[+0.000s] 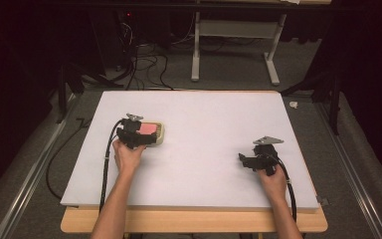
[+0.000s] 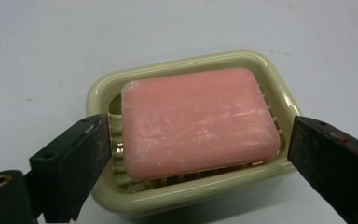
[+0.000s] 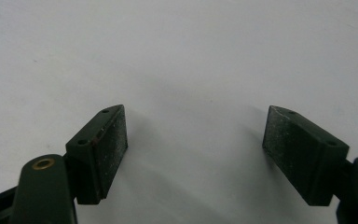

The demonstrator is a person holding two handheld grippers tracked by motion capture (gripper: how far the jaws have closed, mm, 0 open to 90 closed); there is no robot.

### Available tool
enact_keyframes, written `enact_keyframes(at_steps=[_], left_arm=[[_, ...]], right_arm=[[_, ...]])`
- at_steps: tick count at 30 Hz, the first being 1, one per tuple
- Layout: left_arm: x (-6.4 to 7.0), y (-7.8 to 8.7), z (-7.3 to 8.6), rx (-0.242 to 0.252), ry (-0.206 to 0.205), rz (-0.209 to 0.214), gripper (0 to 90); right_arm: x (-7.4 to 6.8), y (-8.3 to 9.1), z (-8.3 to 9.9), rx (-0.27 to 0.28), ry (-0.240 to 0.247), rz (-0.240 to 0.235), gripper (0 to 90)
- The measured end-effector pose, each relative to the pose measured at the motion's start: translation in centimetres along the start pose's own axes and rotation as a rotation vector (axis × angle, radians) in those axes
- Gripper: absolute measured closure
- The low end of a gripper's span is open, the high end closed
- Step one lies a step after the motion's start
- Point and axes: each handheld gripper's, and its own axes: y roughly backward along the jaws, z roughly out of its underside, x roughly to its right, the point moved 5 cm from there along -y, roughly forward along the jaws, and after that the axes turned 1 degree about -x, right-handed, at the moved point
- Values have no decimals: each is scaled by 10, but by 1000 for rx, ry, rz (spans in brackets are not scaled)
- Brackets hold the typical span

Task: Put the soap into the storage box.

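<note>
Soap bar [image 2: 198, 123] lies in the soap dish [image 2: 279, 88], on the dish's slatted floor. Dish sits on the table board [image 1: 204, 119], left of centre. Left gripper [image 1: 138, 138] is at the dish's near-left edge; in the left gripper view its jaws stand one on each side of the dish, spread wider than it. Right gripper [image 1: 248, 162] rests well apart, toward the board's near-right, jaws spread over bare board. Desk frame [image 1: 236, 30] and cables [image 1: 144, 62] lie on the floor behind the board.

Two black claws [image 1: 146, 139] [image 1: 246, 160] with brass screws, grey three-cornered plates, black trailing cables; bare forearms.
</note>
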Motion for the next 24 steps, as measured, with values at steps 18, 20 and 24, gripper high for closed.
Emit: enact_keyframes(at_steps=[18,20,24], left_arm=[[8,27,-6,66,-32,73,78],[10,30,-6,72,-40,76,80],[14,35,-6,77,-44,112,112]], right_arm=[[0,0,0,1,-1,0,225],[0,0,0,1,-1,0,225],[0,0,0,1,-1,0,225]])
